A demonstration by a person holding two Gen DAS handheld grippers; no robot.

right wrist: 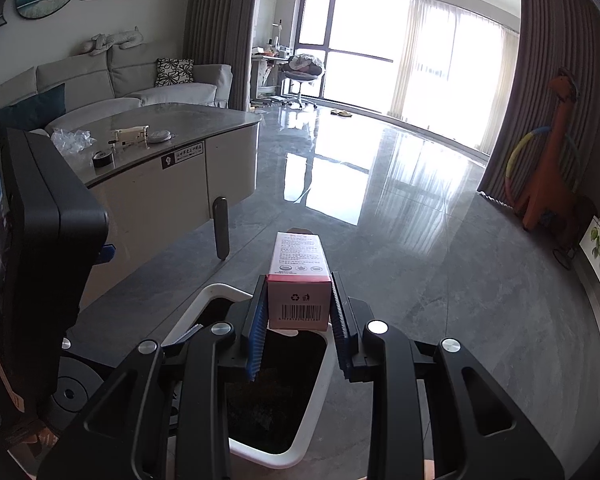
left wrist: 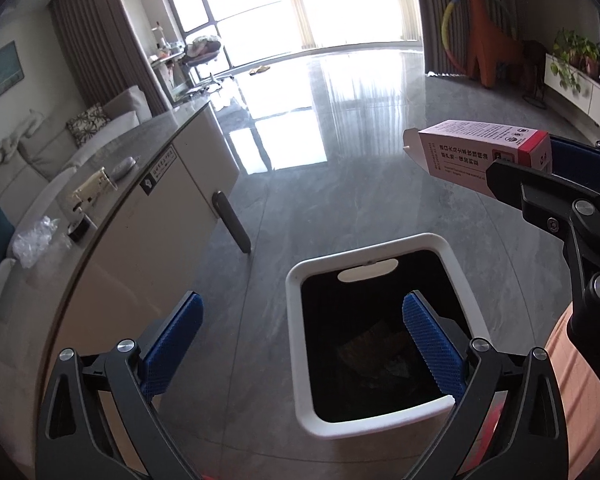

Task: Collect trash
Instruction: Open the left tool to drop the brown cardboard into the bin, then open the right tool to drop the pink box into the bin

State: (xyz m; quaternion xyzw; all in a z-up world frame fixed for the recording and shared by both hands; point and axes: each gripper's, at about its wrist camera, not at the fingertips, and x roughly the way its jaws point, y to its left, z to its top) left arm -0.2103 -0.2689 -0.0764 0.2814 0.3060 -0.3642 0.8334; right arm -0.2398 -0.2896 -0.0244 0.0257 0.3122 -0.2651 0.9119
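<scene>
left gripper (left wrist: 302, 334) | black arms, blue ribbed pads, silver screws

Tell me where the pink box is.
The pink box is clamped in the right gripper, above the white bin; the left wrist view shows it at upper right.

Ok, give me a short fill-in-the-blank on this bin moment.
1. The right gripper is shut on a pink ____.
2. The left gripper stands ____, with nothing between its pads.
3. The bin has a ____ rim.
4. The roll of tape lies on the ____.

Missing words: box; open; white; table
</scene>
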